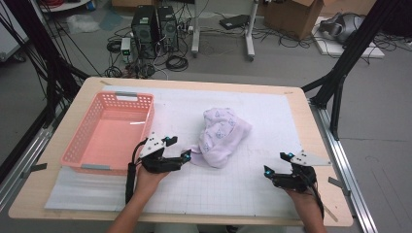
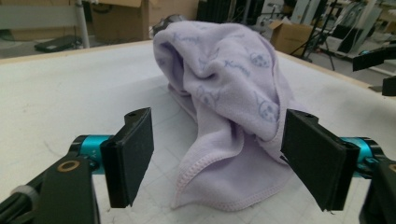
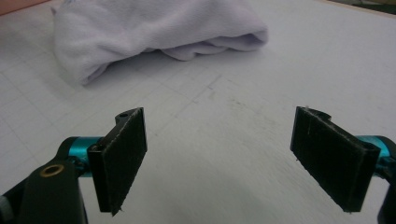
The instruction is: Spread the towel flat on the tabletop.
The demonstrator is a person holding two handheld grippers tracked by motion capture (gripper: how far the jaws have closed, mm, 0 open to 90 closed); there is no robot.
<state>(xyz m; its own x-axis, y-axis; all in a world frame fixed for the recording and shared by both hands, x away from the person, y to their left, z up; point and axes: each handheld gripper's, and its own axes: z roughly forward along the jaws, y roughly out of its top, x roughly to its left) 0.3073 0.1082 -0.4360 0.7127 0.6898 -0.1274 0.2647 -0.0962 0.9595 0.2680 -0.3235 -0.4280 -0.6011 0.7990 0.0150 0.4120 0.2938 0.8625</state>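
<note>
A crumpled lilac towel (image 1: 221, 136) lies near the middle of the surface (image 1: 272, 189), just right of the pink basket (image 1: 111, 132) by the left edge. The left gripper (image 1: 176, 148) sits at the towel's near-left hem, jaws spread wide on either side of the cloth (image 2: 229, 116) without pressing it. The right gripper (image 1: 278, 163) is near the front right corner, well apart from the towel (image 3: 154, 28), jaws wide and empty.
</note>
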